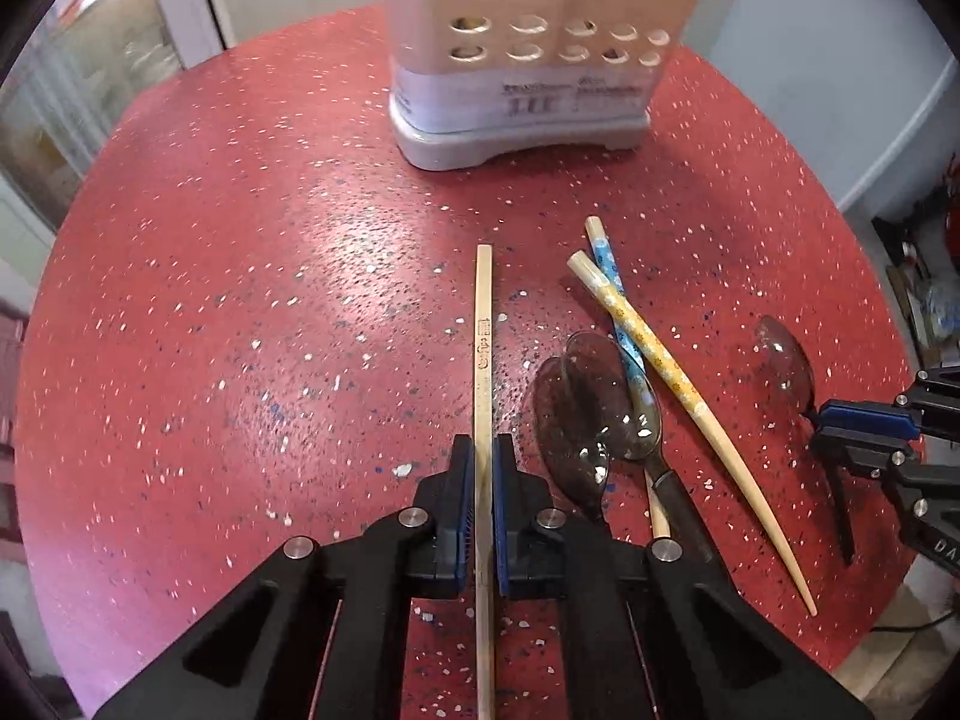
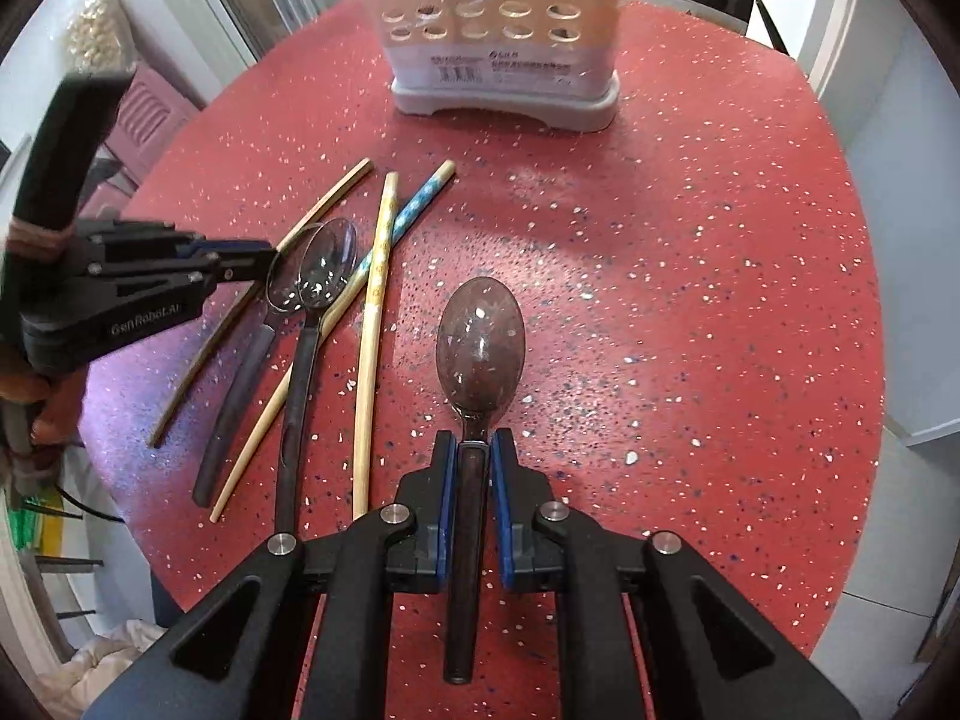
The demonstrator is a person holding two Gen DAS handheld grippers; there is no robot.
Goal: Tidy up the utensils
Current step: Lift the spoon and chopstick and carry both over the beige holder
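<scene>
My left gripper (image 1: 480,447) is shut on a plain wooden chopstick (image 1: 483,324) that points toward the holder; it also shows in the right wrist view (image 2: 264,255). My right gripper (image 2: 475,441) is shut on the handle of a clear dark spoon (image 2: 480,354), whose bowl points forward; the same spoon and gripper show at the right of the left wrist view (image 1: 783,360). A beige utensil holder (image 1: 534,48) with round holes stands at the far side of the red table (image 1: 240,300), also in the right wrist view (image 2: 498,18).
Between the grippers lie two more clear spoons (image 1: 576,414) (image 2: 327,267), a blue patterned chopstick (image 2: 420,201) and a yellow patterned chopstick (image 1: 660,366), crossing each other. The round table's edge curves close on the right.
</scene>
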